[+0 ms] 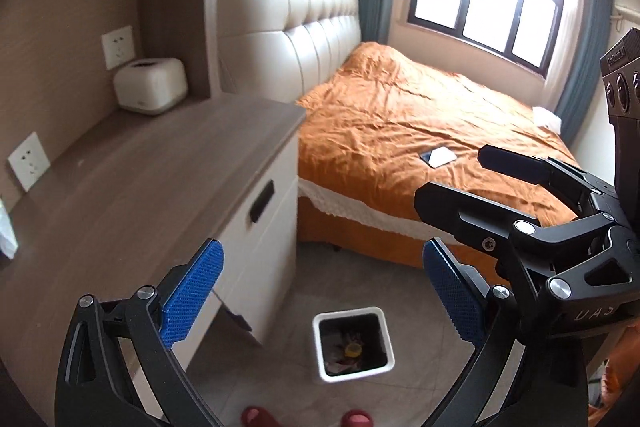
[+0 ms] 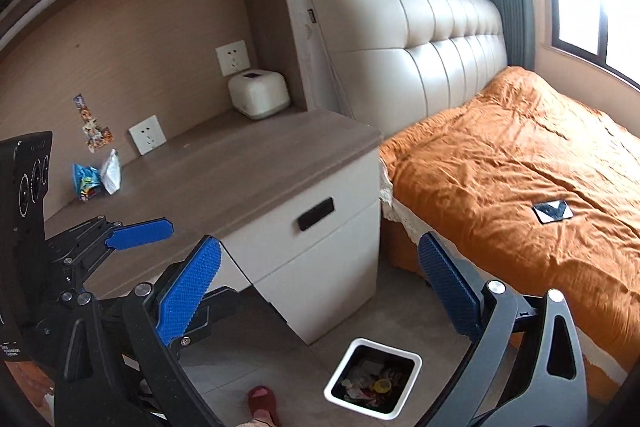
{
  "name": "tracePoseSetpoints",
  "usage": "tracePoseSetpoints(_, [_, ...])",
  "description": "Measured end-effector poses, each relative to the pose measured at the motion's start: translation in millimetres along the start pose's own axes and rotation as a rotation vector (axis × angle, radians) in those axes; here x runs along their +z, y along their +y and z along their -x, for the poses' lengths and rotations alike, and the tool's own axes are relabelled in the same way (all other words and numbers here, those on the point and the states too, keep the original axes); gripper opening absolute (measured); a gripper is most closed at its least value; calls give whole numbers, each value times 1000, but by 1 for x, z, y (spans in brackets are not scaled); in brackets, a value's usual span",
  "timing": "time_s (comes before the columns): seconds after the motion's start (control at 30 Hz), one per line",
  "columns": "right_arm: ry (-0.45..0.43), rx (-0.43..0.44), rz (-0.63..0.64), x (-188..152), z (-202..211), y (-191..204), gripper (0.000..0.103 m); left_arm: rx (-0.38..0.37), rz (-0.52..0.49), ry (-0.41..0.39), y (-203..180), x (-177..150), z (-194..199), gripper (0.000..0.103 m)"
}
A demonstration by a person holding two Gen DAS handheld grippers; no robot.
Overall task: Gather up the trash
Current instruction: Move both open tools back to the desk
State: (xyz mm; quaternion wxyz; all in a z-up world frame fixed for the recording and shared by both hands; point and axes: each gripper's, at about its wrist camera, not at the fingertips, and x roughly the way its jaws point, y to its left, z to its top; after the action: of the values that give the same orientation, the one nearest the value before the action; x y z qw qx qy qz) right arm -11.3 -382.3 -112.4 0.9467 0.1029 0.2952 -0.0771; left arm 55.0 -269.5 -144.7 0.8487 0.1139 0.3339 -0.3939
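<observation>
A white square trash bin point(image 1: 352, 343) stands on the grey floor below both grippers, with wrappers and a yellow cap inside; it also shows in the right wrist view point(image 2: 374, 379). My left gripper point(image 1: 320, 291) is open and empty above the bin. My right gripper point(image 2: 320, 285) is open and empty, also above the bin; it shows at the right of the left wrist view point(image 1: 452, 175). A blue snack wrapper point(image 2: 86, 182) and a white wrapper point(image 2: 111, 173) lie on the wooden desk point(image 2: 224, 167) near the wall. The left gripper also shows at the left of the right wrist view point(image 2: 140, 233).
A white box-shaped device point(image 2: 259, 99) sits at the desk's back corner. White drawers point(image 2: 320, 247) are under the desk. A bed with an orange cover point(image 2: 520, 163) holds a small card or phone point(image 2: 553, 211). My red slippers point(image 1: 256, 417) are on the floor.
</observation>
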Motion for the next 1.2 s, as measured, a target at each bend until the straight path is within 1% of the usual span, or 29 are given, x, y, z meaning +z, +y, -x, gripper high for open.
tracePoseSetpoints(0.1, [16,68,43,17,-13,29,98,79,36,-50,24,4,26,98])
tracePoseSetpoints(0.2, [-8,119,92,34,-24,67,98,150,71,-83,56,3,52,98])
tracePoseSetpoints(0.27, [-14,151,111,41,-30,89,98,201,98,-103,85,1,69,98])
tracePoseSetpoints(0.37, [-22,202,140,53,-45,130,98,255,134,-108,128,-5,87,98])
tracePoseSetpoints(0.47, [0,238,180,61,-67,171,98,325,164,-109,177,-13,106,98])
tracePoseSetpoints(0.63, [17,284,241,75,-103,234,98,407,203,-112,257,-27,129,98])
tracePoseSetpoints(0.8, [47,328,304,86,-146,295,98,475,231,-116,316,-38,132,98])
tracePoseSetpoints(0.9, [62,341,335,89,-172,326,98,517,240,-100,351,-45,131,98])
tracePoseSetpoints(0.97, [78,347,345,89,-190,345,98,535,249,-90,375,-50,127,98])
tracePoseSetpoints(1.1, [120,345,351,88,-227,376,98,559,263,-67,412,-57,116,98])
tracePoseSetpoints(1.2, [153,335,356,86,-256,396,98,592,263,-39,441,-61,101,98])
